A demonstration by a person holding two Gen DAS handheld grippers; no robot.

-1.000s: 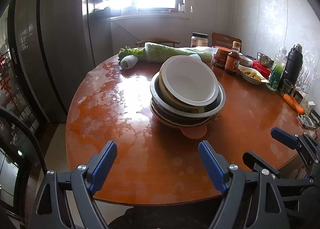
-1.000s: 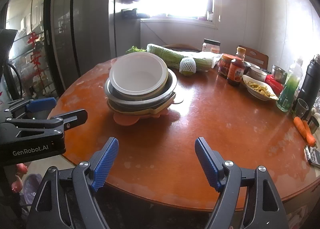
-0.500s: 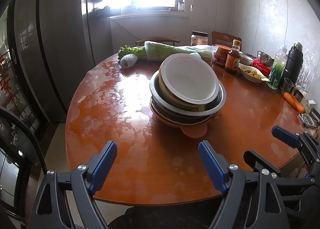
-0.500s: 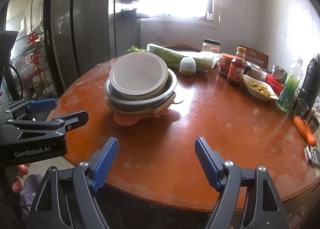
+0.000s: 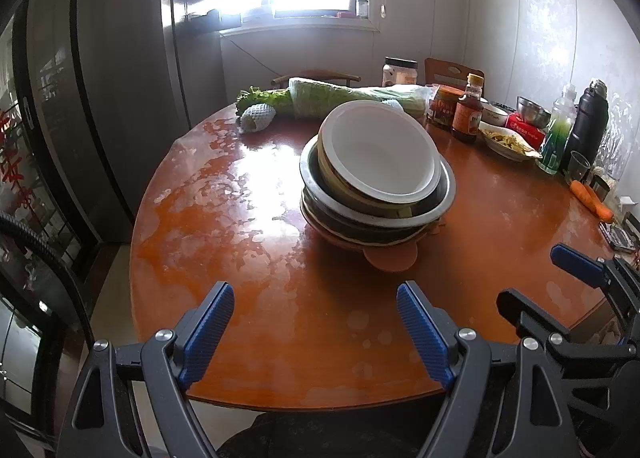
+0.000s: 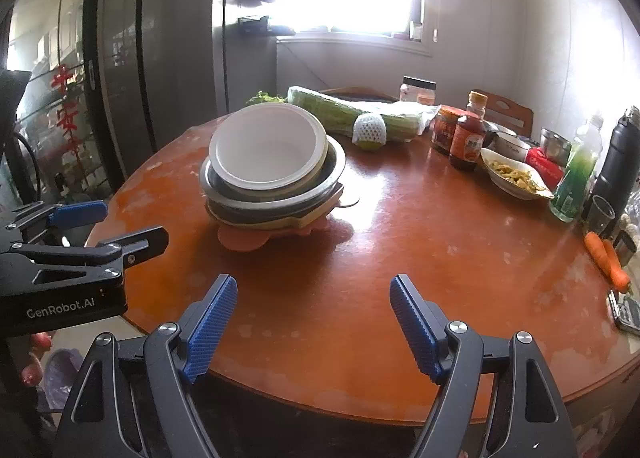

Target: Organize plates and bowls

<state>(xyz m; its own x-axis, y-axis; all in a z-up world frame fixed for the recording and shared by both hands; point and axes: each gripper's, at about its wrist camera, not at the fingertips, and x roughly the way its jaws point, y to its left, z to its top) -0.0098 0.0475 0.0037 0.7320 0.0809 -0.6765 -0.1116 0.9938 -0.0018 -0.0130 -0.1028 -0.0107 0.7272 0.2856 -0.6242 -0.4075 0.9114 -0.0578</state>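
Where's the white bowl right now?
The white bowl tops the stack of dishes mid-table, left of centre in the right wrist view, just in front of the long wrapped cabbage.

A stack of bowls and plates is sitting near the middle of the round table. Behind it, a wrapped cabbage is lying along the far edge. Bottles and a dish of food are standing to the right, with carrots lying nearer the right edge.

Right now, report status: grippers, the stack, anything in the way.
Left gripper open, empty. Right gripper open, empty. Stack of bowls and plates mid-table, untouched, white bowl on top, tilted. Bare table between grippers and stack.
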